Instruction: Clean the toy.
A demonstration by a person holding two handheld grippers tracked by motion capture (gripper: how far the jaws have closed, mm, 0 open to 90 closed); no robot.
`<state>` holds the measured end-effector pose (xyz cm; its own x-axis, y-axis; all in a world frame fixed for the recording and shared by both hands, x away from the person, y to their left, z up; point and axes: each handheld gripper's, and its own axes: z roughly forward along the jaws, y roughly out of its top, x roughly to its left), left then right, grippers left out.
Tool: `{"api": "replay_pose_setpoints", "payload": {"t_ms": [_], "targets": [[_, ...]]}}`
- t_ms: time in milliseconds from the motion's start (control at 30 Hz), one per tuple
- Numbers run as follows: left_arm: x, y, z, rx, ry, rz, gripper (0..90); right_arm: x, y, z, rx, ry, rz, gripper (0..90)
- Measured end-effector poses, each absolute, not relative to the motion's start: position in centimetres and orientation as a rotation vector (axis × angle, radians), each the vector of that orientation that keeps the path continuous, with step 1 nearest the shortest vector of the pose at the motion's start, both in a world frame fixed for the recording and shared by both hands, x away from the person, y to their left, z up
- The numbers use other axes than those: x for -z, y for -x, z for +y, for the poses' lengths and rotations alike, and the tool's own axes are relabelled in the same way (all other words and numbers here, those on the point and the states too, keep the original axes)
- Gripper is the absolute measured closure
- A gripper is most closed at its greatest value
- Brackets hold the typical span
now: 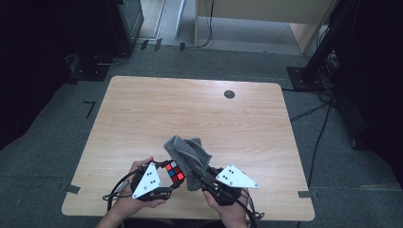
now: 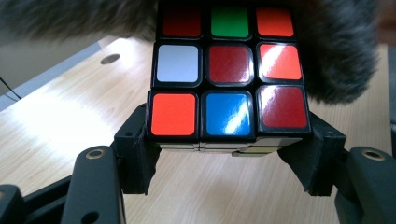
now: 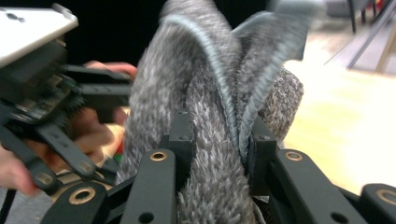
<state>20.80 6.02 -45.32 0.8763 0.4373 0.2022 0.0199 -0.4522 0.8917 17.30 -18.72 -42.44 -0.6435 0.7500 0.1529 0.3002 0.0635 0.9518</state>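
Table [image 1: 142, 114]: bare wood. Cloth [image 1: 189, 156], grey, soft and limp, bunched at six o'clock, is pinched in the right gripper [image 3: 219, 140]; best taken by a fold. Puzzle cube [image 2: 229, 74], rigid and slick-faced, touching the cloth at nine o'clock, is clamped by its sides in the left gripper [image 2: 229, 154].

Both hands sit low and close together; the left gripper [image 1: 172, 172] clamps a cube [image 2: 229, 74], the right gripper [image 1: 198, 172] (jaws nearly together) pinches a cloth [image 3: 210, 121].

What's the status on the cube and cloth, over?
Left gripper clamped on multicoloured puzzle cube. Right gripper shut on fuzzy grey cloth, cloth against cube. Nothing in the way.
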Motion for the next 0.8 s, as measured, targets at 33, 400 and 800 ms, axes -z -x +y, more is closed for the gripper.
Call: {"api": "replay_pose_setpoints", "payload": {"t_ms": [33,400,800], "targets": [[45.3,-20.7,6.0,-0.492,-1.982,0.337,34.3,42.2,-17.1,-18.5,-1.587,-1.026,1.963,70.9],[45.0,-20.8,6.0,-0.503,-1.991,0.348,34.3,42.0,-17.0,-18.7,-1.561,-1.007,1.96,71.0],[46.0,-22.1,4.3,-0.619,-2.205,0.596,34.3,43.4,-16.6,-15.7,-1.291,-0.824,2.064,70.5]]}}
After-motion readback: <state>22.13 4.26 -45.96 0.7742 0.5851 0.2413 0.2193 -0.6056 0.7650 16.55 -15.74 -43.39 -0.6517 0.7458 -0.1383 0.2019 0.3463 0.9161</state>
